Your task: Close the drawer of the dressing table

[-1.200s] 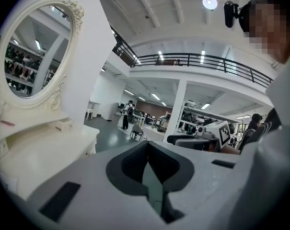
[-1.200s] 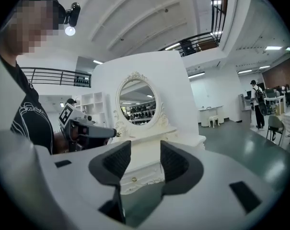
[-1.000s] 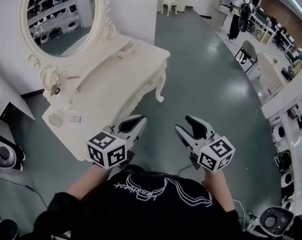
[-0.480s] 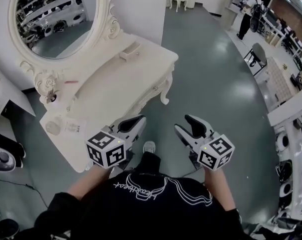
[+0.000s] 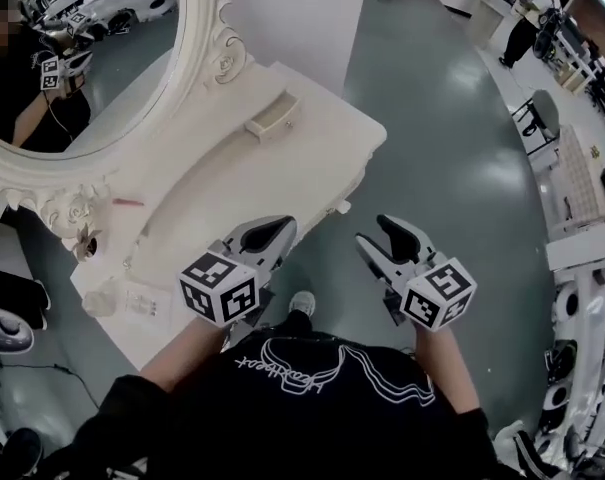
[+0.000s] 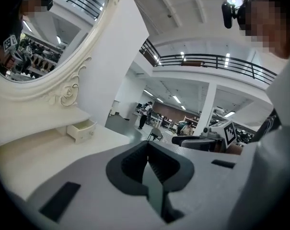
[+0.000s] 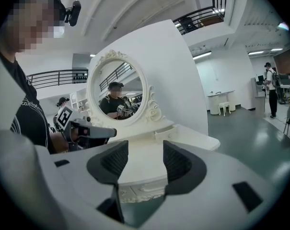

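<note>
Sitting at twelve o'clock from the closed, empty left gripper (image 5: 272, 233), the drawer (image 5: 272, 118) faces five o'clock, lengthwise eight-to-two; right gripper (image 5: 374, 236), jaws just opening, holds nothing.

The mirror (image 5: 82, 58) stood at the table's (image 5: 302, 183) back left. The drawer (image 5: 272, 118) sat on the top just right of it. At the table's left end lay a card (image 5: 142, 303), with perhaps a jar (image 5: 97, 298) beside it. The left gripper (image 5: 272, 230) hung over the front edge, and the right gripper (image 5: 372, 230) hung beyond it.
</note>
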The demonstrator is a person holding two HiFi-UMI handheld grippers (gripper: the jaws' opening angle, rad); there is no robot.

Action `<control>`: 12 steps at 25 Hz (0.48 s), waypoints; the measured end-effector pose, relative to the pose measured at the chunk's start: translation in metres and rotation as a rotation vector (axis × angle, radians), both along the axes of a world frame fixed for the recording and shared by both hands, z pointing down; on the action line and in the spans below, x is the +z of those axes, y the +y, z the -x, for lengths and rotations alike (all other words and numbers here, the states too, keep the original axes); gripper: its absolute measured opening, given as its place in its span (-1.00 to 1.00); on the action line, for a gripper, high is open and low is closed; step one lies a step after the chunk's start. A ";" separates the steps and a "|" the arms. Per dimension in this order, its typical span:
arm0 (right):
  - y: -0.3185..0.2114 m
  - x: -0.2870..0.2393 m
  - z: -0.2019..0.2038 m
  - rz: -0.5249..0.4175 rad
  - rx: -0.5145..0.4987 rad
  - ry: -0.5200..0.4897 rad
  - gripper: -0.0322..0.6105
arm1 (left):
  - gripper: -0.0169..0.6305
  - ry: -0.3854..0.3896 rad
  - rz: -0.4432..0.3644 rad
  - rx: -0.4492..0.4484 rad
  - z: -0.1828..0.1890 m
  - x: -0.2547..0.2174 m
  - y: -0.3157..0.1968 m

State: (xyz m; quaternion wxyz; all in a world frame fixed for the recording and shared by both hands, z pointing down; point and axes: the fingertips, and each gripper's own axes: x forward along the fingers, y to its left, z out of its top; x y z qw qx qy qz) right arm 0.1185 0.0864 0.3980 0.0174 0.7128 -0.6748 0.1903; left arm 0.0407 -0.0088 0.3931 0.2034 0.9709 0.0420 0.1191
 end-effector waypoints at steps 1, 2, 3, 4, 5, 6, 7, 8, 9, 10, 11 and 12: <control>-0.014 0.002 -0.010 0.008 -0.005 -0.002 -0.22 | -0.94 -0.010 0.004 -0.014 -0.009 0.006 -0.014; -0.026 0.005 -0.019 0.019 -0.013 0.001 -0.22 | -0.94 -0.017 0.014 -0.029 -0.016 0.011 -0.027; -0.038 0.009 -0.027 0.033 -0.021 0.009 -0.22 | -0.93 -0.023 0.028 -0.042 -0.023 0.016 -0.040; -0.050 0.014 -0.034 0.046 -0.028 0.019 -0.22 | -0.94 -0.027 0.043 -0.055 -0.029 0.020 -0.050; -0.060 0.018 -0.041 0.057 -0.035 0.027 -0.22 | -0.93 -0.031 0.054 -0.067 -0.033 0.024 -0.060; -0.070 0.022 -0.046 0.065 -0.042 0.031 -0.22 | -0.93 -0.036 0.058 -0.080 -0.037 0.027 -0.068; -0.080 0.026 -0.051 0.071 -0.049 0.030 -0.22 | -0.93 -0.041 0.055 -0.091 -0.041 0.030 -0.075; -0.089 0.029 -0.055 0.077 -0.058 0.027 -0.22 | -0.93 -0.047 0.050 -0.101 -0.044 0.033 -0.081; -0.097 0.033 -0.058 0.083 -0.066 0.027 -0.22 | -0.93 -0.054 0.046 -0.108 -0.047 0.036 -0.086; -0.103 0.036 -0.061 0.091 -0.075 0.032 -0.22 | -0.94 -0.061 0.044 -0.113 -0.050 0.040 -0.090; -0.109 0.038 -0.063 0.098 -0.086 0.039 -0.22 | -0.93 -0.069 0.045 -0.119 -0.052 0.044 -0.094; -0.114 0.040 -0.064 0.102 -0.098 0.043 -0.23 | -0.94 -0.077 0.048 -0.127 -0.054 0.048 -0.096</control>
